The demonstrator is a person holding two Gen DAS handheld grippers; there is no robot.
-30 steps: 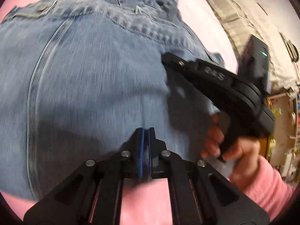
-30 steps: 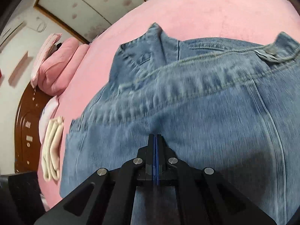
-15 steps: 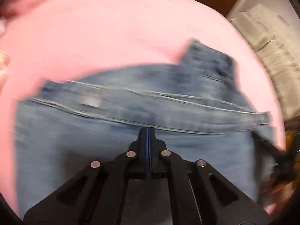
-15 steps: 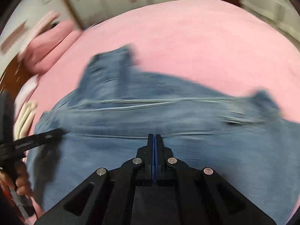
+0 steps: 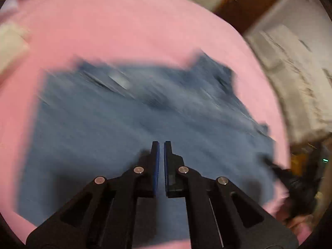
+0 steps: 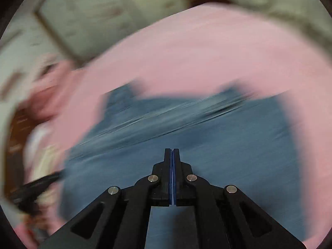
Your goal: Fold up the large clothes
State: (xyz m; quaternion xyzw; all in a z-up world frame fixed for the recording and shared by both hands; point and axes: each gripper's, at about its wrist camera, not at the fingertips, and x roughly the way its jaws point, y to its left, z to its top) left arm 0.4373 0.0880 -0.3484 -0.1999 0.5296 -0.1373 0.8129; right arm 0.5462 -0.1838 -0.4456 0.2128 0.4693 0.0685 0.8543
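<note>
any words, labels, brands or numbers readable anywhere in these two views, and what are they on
No text can be read in either view.
Denim garment: a pale patch near its top edge might be a button or tag, too blurred to tell.
Right gripper at the edge of the left view: only a small green light shows, no legible marking.
Left gripper: no lettering visible.
Walls and furniture in the background: too blurred to show any writing.

Soft, dim indoor light; heavy motion blur throughout, only the fingers [image 5: 156, 166] sharp; fisheye-bent, dark-vignetted edges.
</note>
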